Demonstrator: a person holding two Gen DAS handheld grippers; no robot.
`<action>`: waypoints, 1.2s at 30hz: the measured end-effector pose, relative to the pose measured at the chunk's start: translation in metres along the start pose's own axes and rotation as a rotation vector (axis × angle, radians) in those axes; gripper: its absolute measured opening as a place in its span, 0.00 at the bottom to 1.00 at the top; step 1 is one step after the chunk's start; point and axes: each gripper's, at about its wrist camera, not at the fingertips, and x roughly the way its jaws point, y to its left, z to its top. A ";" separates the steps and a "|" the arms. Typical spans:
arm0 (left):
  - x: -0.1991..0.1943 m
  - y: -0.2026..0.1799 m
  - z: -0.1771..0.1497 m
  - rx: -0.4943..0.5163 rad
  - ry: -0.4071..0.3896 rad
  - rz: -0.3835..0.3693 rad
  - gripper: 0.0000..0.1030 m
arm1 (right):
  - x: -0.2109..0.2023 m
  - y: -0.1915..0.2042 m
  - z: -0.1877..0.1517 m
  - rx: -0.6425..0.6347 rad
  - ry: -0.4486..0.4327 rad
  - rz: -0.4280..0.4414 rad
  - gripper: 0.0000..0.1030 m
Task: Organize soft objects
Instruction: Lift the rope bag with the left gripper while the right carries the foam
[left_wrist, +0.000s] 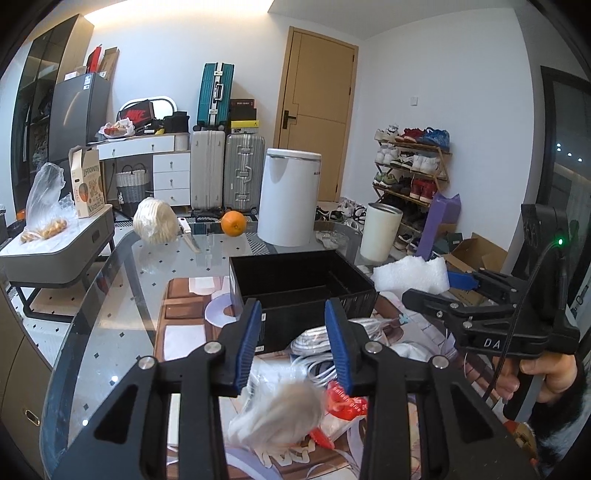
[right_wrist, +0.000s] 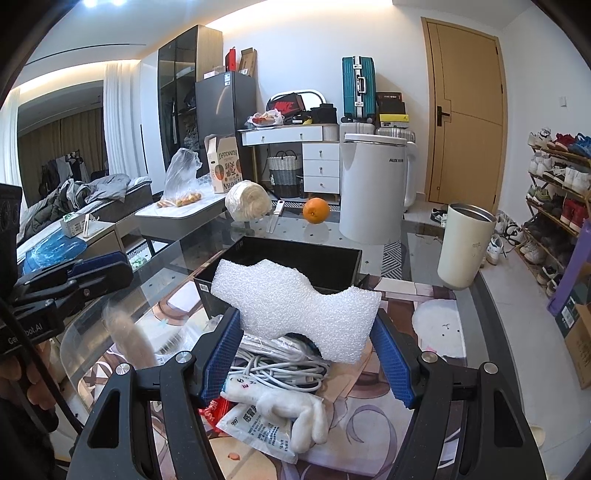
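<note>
While clamped in R gripper (right_wrist: 306, 354): white, bumpy, wavy-edged foam pc (right_wrist: 295, 306).

Right hand-held gripper (right_wrist: 306, 354) clamped; left hand-held gripper (left_wrist: 295, 343) apart.

The glass counter (right_wrist: 424, 236) carries a printed mat (right_wrist: 417, 306) at six o'clock, with a black box (right_wrist: 332, 266) on it; orange (right_wrist: 316, 210) and white appliance (right_wrist: 373, 192) at twelve, cream tumbler (right_wrist: 465, 247) at two.

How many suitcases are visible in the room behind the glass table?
3. A teal hard-shell suitcase stands on top of two others by the back wall: a white ribbed suitcase and a silver ribbed suitcase beside it. More may be hidden behind the clutter.
</note>
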 end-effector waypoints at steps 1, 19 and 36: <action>0.002 0.002 -0.004 -0.007 0.012 -0.002 0.34 | 0.000 0.000 -0.002 0.002 0.004 0.001 0.69; 0.039 0.006 -0.055 -0.017 0.185 -0.008 0.81 | 0.004 -0.001 -0.010 0.002 0.039 0.001 0.69; 0.045 -0.003 -0.066 0.019 0.226 -0.053 0.19 | 0.003 -0.002 -0.011 0.005 0.036 0.000 0.69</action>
